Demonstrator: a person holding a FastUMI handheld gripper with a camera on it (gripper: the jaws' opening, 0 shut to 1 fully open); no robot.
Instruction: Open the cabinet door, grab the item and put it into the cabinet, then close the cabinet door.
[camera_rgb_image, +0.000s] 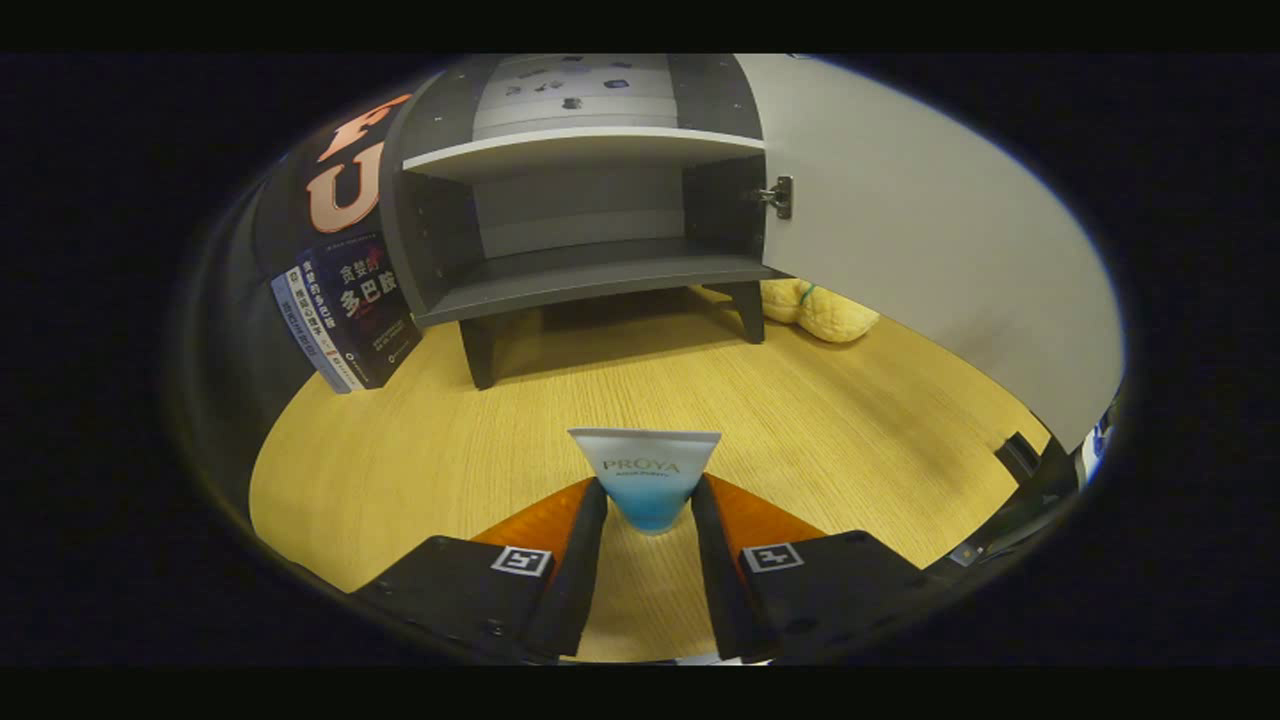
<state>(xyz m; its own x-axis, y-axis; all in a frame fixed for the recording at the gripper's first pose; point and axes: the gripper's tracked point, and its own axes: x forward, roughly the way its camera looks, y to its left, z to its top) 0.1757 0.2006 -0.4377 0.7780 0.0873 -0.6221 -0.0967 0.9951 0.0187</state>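
Observation:
A small tube (645, 470), white at its wide flat end and blue at the narrow end, sits between my fingertips. My gripper (648, 502) is shut on the tube, one finger pressing each side of the blue end. Beyond it, across the wooden table (830, 420), stands a dark grey cabinet (590, 275) on short legs. Its white door (920, 230) is swung wide open to the right on a metal hinge (780, 197). The lower compartment and the shelf above it hold nothing that I can see.
Several books (350, 310) lean against the cabinet's left side. A yellow plush toy (820, 310) lies behind the cabinet's right leg, under the open door. A dark object (1020, 455) sits at the table's right edge.

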